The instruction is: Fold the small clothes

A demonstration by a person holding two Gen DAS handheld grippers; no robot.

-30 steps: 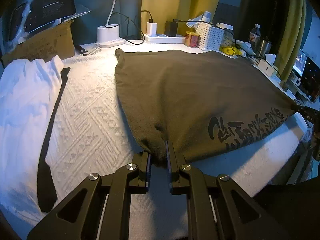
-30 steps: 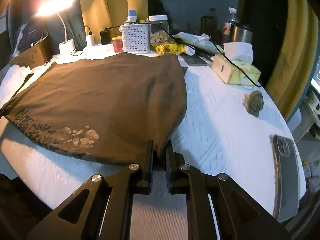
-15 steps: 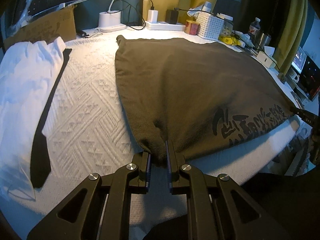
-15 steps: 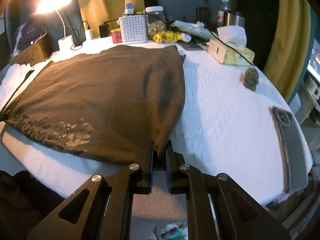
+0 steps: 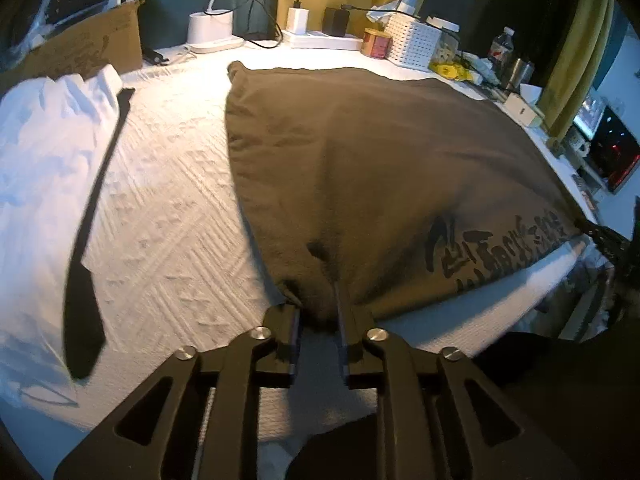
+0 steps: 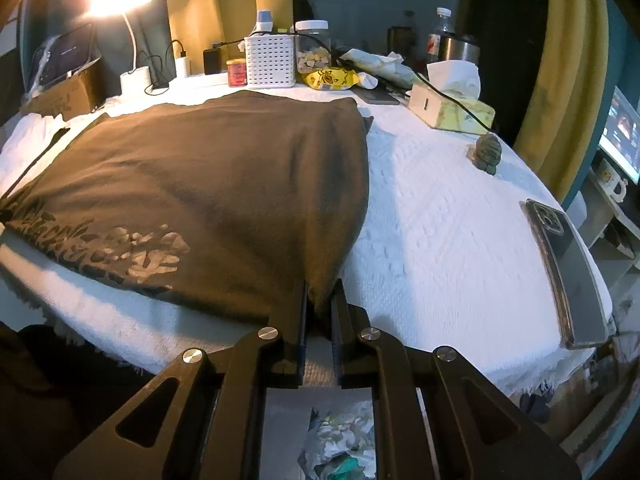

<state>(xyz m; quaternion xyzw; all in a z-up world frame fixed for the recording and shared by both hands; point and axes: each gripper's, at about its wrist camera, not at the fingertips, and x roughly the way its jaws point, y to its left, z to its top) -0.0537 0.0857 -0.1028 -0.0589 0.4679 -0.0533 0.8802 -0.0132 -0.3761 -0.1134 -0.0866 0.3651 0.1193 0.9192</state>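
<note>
on the white textured table cover, the brown t-shirt lies spread flat, its printed end near the front edge and its far edge close to the white basket and power strip. both grippers sit at that near edge, one at each corner, which looks like the way to keep the cloth taut and square while it settles.

the left gripper has the shirt's left corner bunched between its fingers, but its jaws are opening, and the cloth appears to sit loose in the widening gap rather than being pinched; i judge this to be the let-go after laying the shirt down. the right gripper is clamped tight on the right corner, a small peak of brown fabric caught between the pads, probably to hold the hem in place.

off to the left, a white garment with a black strip lies well apart from the shirt. a phone rests near the table's right edge.
</note>
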